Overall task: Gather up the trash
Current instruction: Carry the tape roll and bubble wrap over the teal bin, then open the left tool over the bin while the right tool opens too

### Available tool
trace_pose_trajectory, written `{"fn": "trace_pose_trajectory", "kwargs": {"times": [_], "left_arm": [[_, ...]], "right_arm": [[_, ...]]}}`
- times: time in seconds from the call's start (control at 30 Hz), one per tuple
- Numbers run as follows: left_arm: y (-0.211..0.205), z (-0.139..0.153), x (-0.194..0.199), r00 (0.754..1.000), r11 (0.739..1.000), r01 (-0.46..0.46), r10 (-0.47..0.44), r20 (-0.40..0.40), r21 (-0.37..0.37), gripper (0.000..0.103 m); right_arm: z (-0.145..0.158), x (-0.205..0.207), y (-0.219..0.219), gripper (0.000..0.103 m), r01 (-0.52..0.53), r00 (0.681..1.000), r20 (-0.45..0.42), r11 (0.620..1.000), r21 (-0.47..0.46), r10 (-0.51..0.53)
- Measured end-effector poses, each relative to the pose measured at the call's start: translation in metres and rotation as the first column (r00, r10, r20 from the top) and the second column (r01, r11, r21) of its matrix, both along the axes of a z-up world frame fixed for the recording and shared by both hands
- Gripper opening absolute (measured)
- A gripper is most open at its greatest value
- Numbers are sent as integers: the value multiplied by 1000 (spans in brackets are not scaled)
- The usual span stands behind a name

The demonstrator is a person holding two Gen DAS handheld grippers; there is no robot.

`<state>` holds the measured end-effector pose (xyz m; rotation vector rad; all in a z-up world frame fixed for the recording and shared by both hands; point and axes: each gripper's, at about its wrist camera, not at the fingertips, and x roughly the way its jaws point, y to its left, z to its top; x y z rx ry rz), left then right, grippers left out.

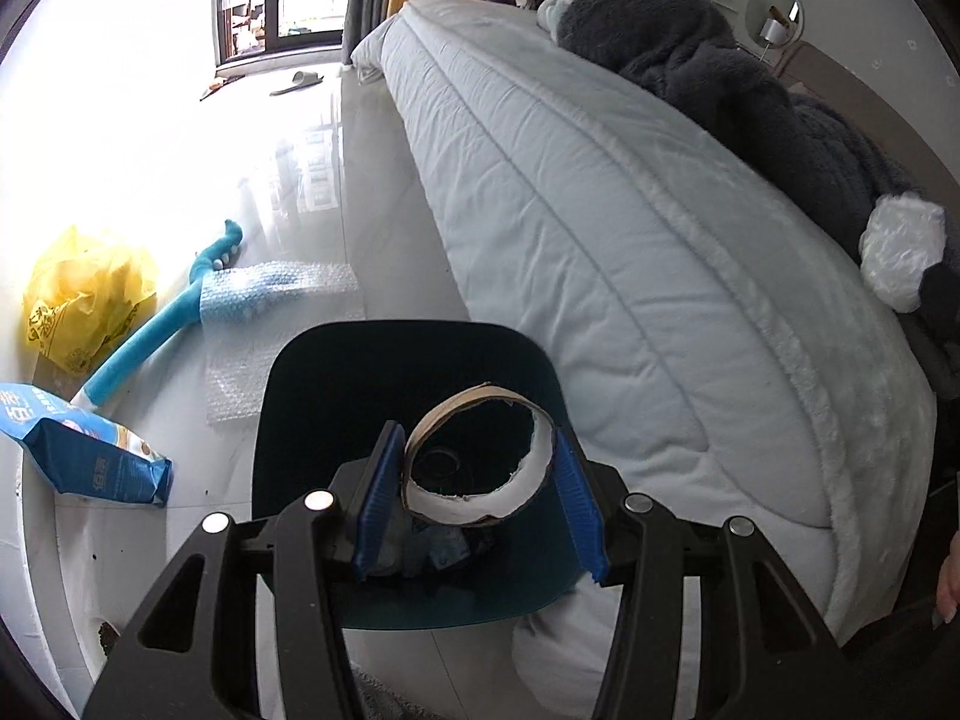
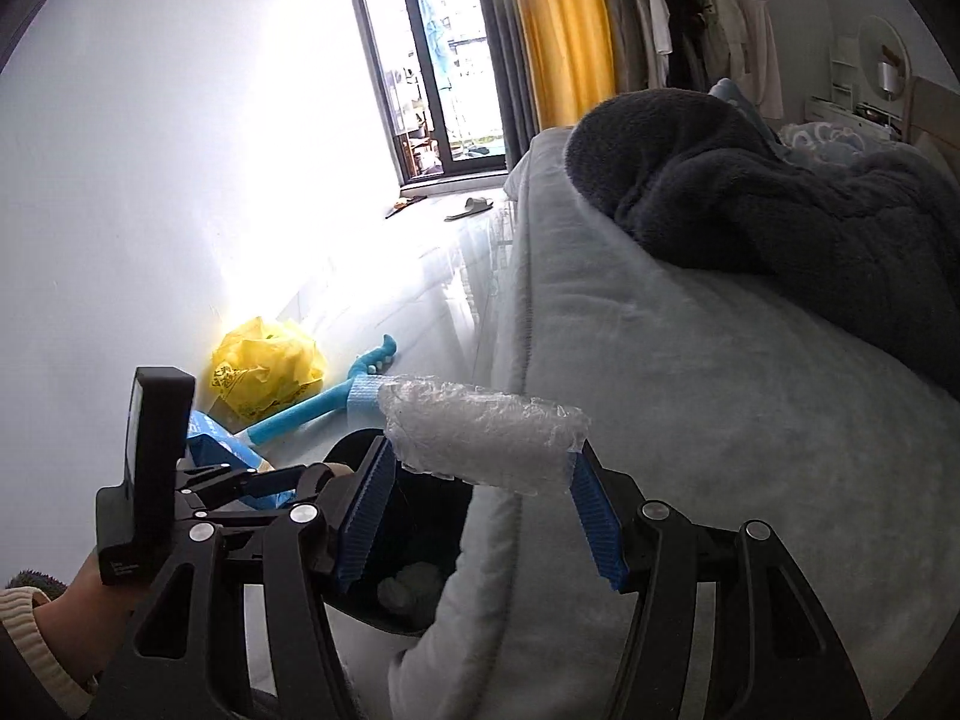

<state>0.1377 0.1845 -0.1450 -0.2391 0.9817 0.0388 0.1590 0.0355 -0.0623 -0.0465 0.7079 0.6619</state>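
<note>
Glossy pale floor [image 1: 372, 192] carrying a dark bin [image 1: 336, 372], flat bubble wrap sheet [image 1: 264, 324], teal toy [image 1: 150, 336], yellow bag [image 1: 84, 294], blue packet [image 1: 90, 450], bed [image 1: 600, 252] alongside bearing a dark fleece blanket [image 1: 720, 78]

Cardboard ring [image 1: 480, 456]: brown matt paper, torn white inner edge. Roll [image 2: 486, 429]: clear bubbly plastic wrap. Bin [image 1: 336, 384] under ring: dark smooth plastic. Quilt [image 1: 630, 276] right of bin: pale stitched cloth. Floor [image 1: 360, 192]: glossy tile. Bag [image 1: 84, 300] left of bin: yellow crinkled plastic.
</note>
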Motion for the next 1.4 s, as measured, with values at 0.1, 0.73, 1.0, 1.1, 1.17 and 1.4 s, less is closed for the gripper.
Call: {"fn": "trace_pose_trajectory", "kwargs": {"times": [0.1, 0.73, 1.0, 1.1, 1.17, 1.4], "left_arm": [[15, -18, -2, 998, 1000, -15, 14, -54, -23, 53], [89, -58, -29, 982, 991, -94, 75, -171, -100, 82], [119, -39, -48, 986, 987, -152, 149, -75, -44, 88], [127, -31, -53, 985, 985, -168, 166, -53, -26, 88], [132, -23, -57, 985, 985, -174, 173, -29, -17, 88], [140, 5, -70, 982, 984, -177, 176, 66, 7, 89]], "right_arm": [[-4, 1, 19, 60, -26, 1000, -10, 1000, -2, 26], [-51, 19, 115, 60, -111, 985, -136, 992, -58, 102], [-81, 21, 144, 60, -125, 974, -200, 986, -105, 102], [-93, 19, 157, 60, -138, 970, -219, 982, -131, 107], [-101, 18, 164, 60, -149, 967, -230, 977, -152, 112], [-125, 17, 177, 60, -157, 957, -275, 966, -207, 96]]}}
